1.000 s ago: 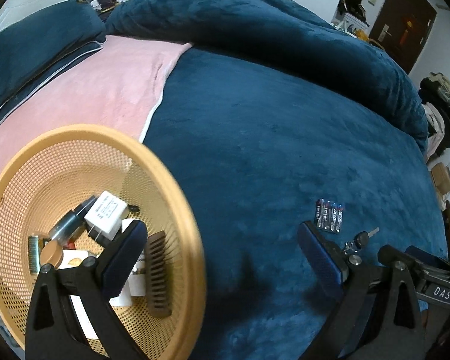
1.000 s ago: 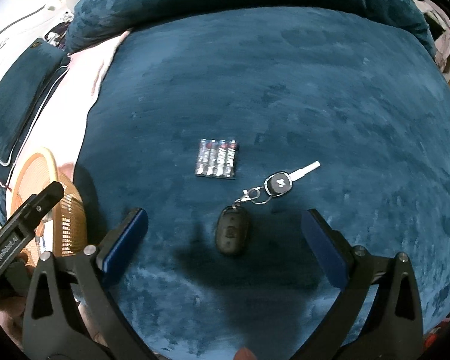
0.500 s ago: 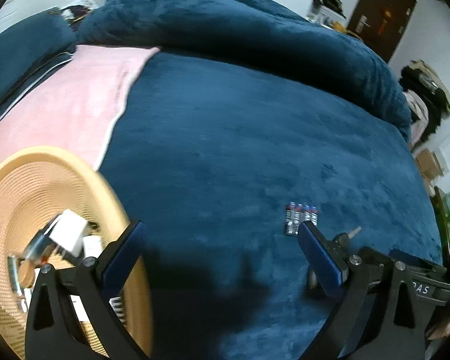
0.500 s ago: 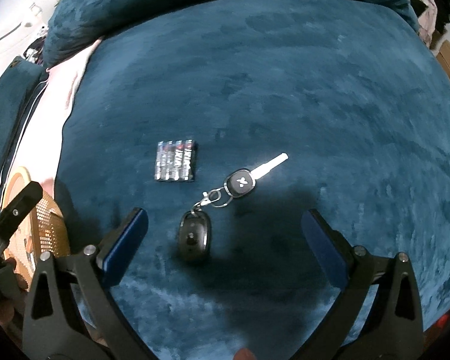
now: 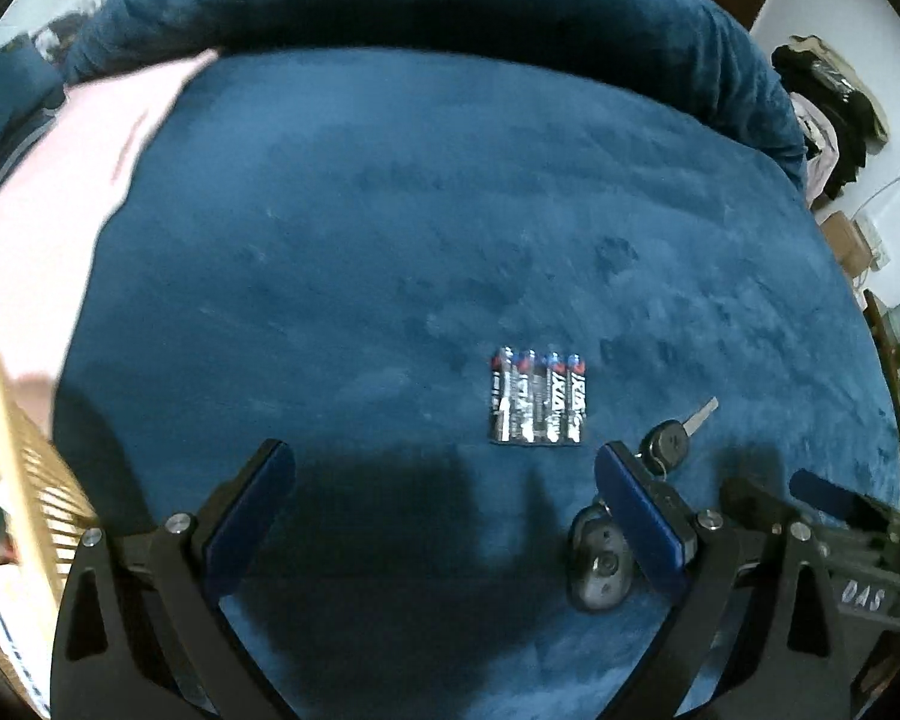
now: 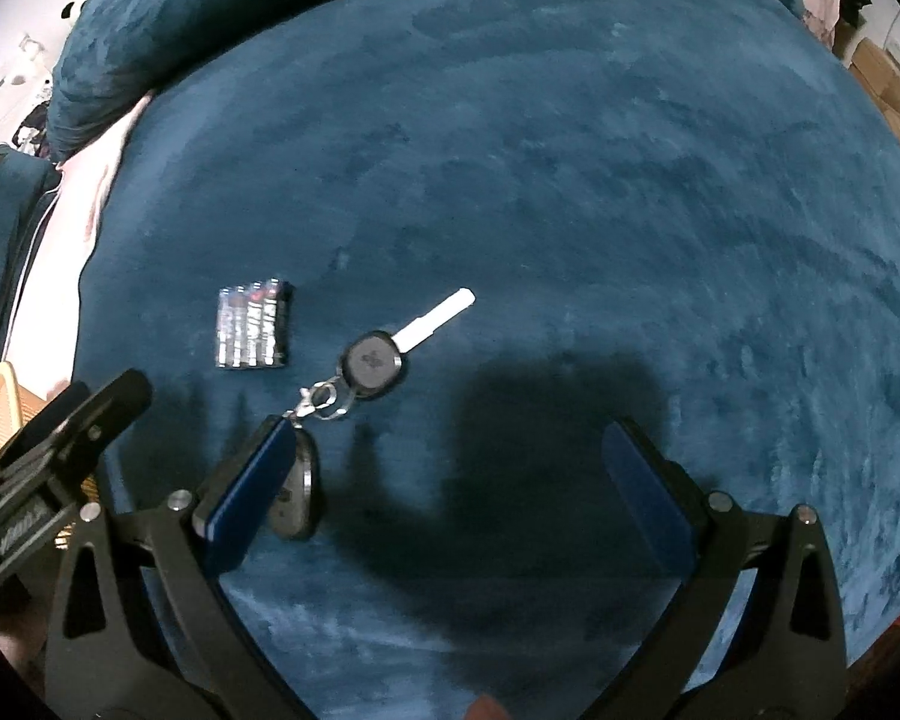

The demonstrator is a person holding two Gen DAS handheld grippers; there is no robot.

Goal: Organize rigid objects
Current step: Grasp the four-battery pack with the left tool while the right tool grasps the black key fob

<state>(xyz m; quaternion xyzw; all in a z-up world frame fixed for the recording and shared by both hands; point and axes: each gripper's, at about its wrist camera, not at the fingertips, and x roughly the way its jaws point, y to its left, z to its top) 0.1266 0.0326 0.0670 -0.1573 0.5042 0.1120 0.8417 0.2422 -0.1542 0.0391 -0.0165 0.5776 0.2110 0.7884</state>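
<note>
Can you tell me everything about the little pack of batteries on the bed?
The battery pack is four slim batteries side by side, seemingly wrapped together as one flat block. They look shiny silver and black, with red and blue at their far ends, and carry printing too blurred to read. The pack lies flat on the blue plush blanket, just left of the key. Nothing but the blanket touches it; both open grippers are apart from it.

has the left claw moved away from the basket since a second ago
Yes. The left claw has swung right: the basket, earlier filling the lower left, is now only an edge sliver, and the battery pack sits near centre.
</note>
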